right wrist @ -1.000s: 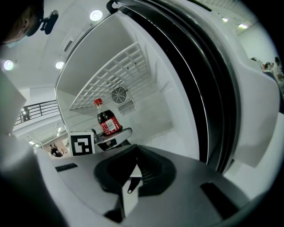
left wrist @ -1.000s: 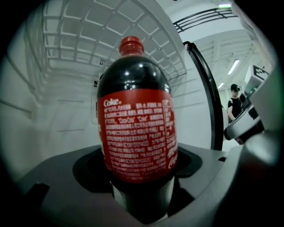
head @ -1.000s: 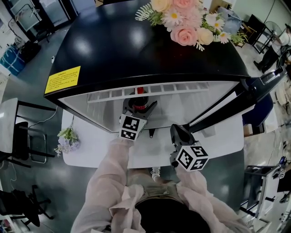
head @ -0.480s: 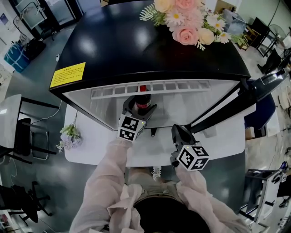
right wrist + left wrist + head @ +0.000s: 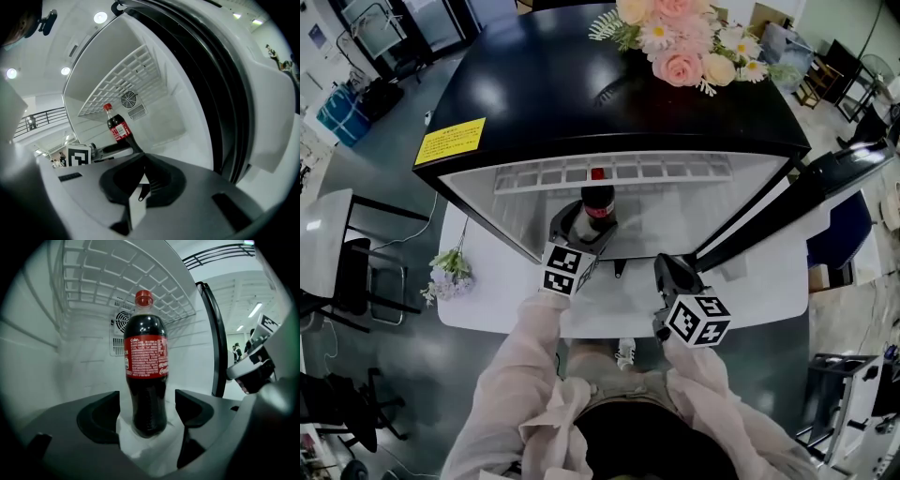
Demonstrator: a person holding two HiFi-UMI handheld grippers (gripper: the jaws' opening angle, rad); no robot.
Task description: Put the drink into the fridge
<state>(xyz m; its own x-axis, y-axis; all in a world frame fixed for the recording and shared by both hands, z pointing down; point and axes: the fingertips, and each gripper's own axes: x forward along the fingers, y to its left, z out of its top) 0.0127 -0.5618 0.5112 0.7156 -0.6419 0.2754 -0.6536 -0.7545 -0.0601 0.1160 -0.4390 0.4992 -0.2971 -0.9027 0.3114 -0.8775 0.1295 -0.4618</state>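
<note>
A cola bottle (image 5: pixel 146 376) with a red cap and red label stands upright on the white floor of the open fridge (image 5: pixel 581 84). My left gripper (image 5: pixel 146 404) is open around its base, with a narrow gap on each side of the bottle. From above, the bottle (image 5: pixel 598 202) rises just ahead of the left gripper (image 5: pixel 584 225), under the wire shelf (image 5: pixel 609 173). My right gripper (image 5: pixel 667 272) hangs outside the fridge opening, shut with nothing in it. In its own view the right gripper (image 5: pixel 143 155) looks toward the bottle (image 5: pixel 118 129) and the left gripper's marker cube.
The black fridge door (image 5: pixel 825 178) stands open to the right. Artificial flowers (image 5: pixel 684 42) lie on the fridge top. The fridge rests on a white table (image 5: pixel 487 300) bearing a small flower bunch (image 5: pixel 441 277). A chair (image 5: pixel 337 272) is at the left.
The head view has tipped so that more of the fridge interior and the bottle show. Both grippers stay at about the same places.
</note>
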